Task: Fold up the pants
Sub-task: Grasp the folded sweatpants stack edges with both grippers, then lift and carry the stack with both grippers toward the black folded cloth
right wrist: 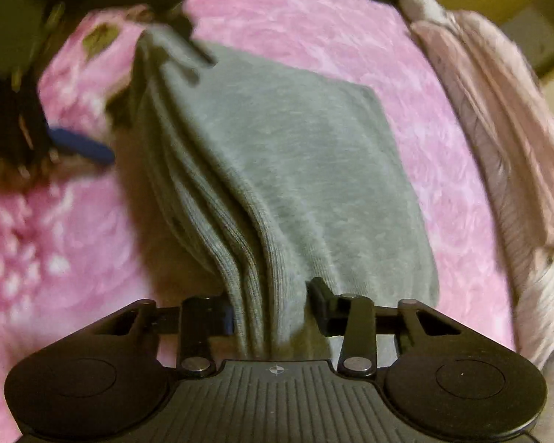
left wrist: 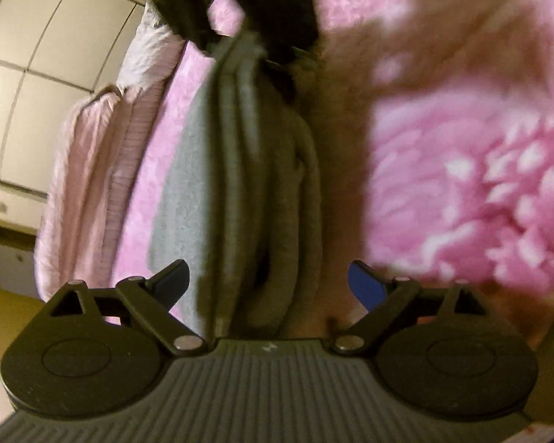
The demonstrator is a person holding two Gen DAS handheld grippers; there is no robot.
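Several folds are already in the grey pants (right wrist: 288,170), which lie as a thick stacked bundle on the pink blanket (right wrist: 369,40). Our right gripper (right wrist: 273,306) pinches the near layered edge, while our left gripper (left wrist: 267,284) stands wide around the other end (nothing pressed yet). We judge only a last fold or tidy-up remains.

No readable text, labels, brand names or numbers in either view. Only sign: a small white crosshair mark (right wrist: 276,369), a circle cut into quarters, on the ribbed top edge of the right gripper body in the right wrist view. A faint whitish mark (left wrist: 269,347) sits at the same spot on the left gripper body in the left wrist view, too blurred to make out.
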